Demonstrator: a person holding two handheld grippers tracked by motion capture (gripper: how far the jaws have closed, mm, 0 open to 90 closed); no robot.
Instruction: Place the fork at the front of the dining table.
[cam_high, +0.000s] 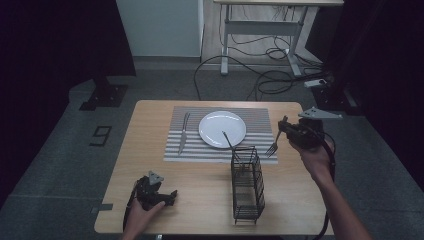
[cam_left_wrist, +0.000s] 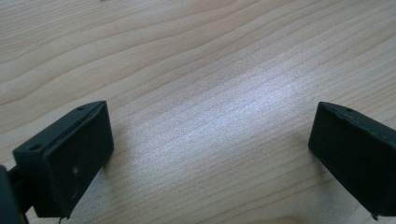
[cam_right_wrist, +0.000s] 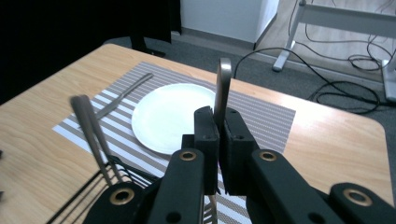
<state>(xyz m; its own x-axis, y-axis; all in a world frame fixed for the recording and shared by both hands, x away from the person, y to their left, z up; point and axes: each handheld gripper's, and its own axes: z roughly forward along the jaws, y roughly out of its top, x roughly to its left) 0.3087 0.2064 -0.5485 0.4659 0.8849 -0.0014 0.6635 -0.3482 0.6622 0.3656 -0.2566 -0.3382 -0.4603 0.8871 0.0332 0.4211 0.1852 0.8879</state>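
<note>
1. My left gripper (cam_high: 172, 195) sits on the table (cam_high: 150, 150) near the front-left corner, jaws spread wide with bare wood between them.
2. Knife (cam_high: 183, 133) lies on the striped placemat (cam_high: 260, 125), left of the plate (cam_high: 222, 129).
3. Wire basket (cam_high: 247, 184) stands mid-table.
4. My right gripper (cam_high: 284, 125) is pinching the fork (cam_high: 272, 147), tines down, just beside the basket's right.

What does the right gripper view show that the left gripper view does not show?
The right gripper view alone shows the right hand-held gripper shut on a fork handle, a white plate on a striped placemat, a knife and the wire basket. The left gripper view alone shows the left hand-held gripper, jaws wide apart with nothing between them. Both show the wooden table.
</note>
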